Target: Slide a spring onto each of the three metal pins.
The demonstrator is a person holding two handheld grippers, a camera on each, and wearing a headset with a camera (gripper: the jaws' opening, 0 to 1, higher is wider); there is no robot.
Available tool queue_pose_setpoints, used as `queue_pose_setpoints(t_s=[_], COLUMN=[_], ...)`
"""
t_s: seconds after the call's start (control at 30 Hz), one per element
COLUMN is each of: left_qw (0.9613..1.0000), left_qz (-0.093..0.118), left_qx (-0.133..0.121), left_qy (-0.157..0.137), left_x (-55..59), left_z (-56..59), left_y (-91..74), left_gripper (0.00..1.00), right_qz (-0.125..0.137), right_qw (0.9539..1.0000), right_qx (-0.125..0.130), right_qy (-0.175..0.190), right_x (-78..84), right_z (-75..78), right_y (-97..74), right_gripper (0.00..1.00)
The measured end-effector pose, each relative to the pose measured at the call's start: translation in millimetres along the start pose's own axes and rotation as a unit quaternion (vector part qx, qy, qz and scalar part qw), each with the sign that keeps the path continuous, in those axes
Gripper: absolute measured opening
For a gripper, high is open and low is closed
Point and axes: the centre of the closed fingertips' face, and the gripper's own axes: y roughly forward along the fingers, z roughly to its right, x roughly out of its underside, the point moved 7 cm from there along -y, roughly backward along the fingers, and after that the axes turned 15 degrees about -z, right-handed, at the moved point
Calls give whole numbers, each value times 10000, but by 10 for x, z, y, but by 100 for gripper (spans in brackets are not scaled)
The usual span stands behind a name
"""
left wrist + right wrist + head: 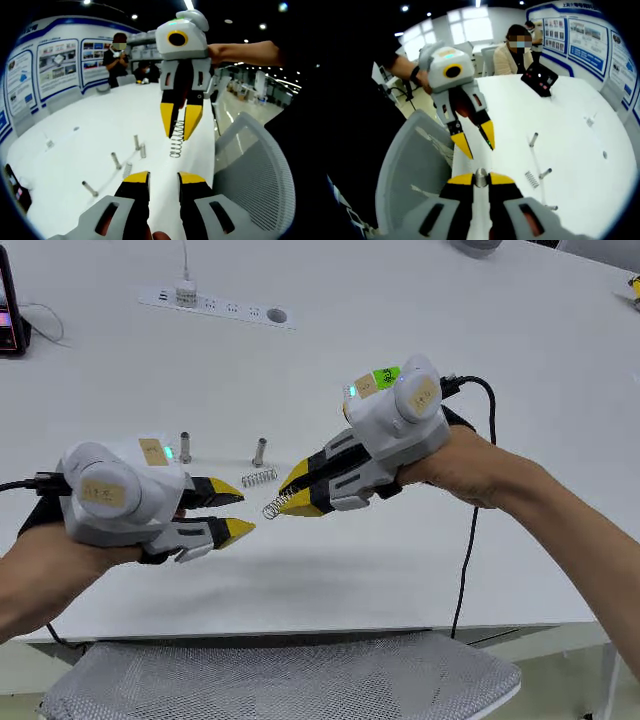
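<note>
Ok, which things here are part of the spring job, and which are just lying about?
Job: held spring in the right gripper; loose spring on the table; first pin; second pin; left gripper, open.
Lying about: power strip; white charger plugged into it; dark device at the table's edge; mesh chair.

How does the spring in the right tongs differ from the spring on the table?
The held spring is pinched at one end by the right tongs and hangs in the air; the table spring lies flat, untouched. Both are bare metal coils.
</note>
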Motion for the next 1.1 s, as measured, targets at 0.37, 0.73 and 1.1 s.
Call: queue_pose_setpoints(t_s=[0.37,0.73,1.1], left_qw=[9982,9938,9874], left_qz=[-47,-31,-76], left_qx=[-474,-803,-1075], left_qy=[-373,-764,-1155], left_x=[242,445,662], left_z=[-244,-390,-465], left_y=[-220,-381,-545], left_gripper=[29,39,50], right_qz=[-205,-463,-619], right_qw=[9996,9980,9959], right_qx=[172,420,655], right_qy=[34,-34,-54], right_x=[-32,-203,-346], right_z=[237,476,738], right_y=[125,261,327], right_gripper=[12,12,12])
